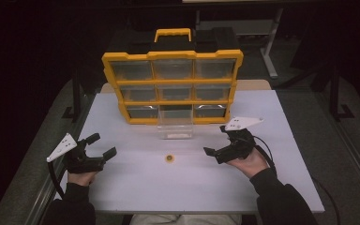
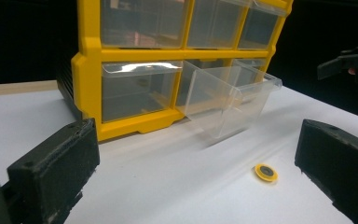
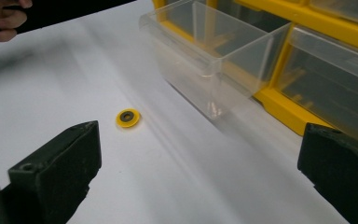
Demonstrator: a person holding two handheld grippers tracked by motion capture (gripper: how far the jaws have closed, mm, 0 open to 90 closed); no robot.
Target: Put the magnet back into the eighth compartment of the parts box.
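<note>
A small yellow ring with a dark centre (image 1: 169,158) lies flat on the white table (image 1: 136,187), in front of a clear drawer (image 1: 175,125) pulled out of the bottom middle slot of a yellow organiser (image 1: 172,83). My left gripper (image 1: 101,146) is open at the table's left, well apart from the ring (image 2: 265,172). My right gripper (image 1: 217,139) is open at the right of the ring (image 3: 127,117), nothing between its jaws. The pulled-out drawer (image 2: 228,100) (image 3: 214,56) looks empty.
The organiser has three rows of clear drawers and a yellow carry handle (image 1: 172,33) on top. Table edges run close to both hands. Dark floor and a desk frame (image 1: 269,51) lie beyond the table.
</note>
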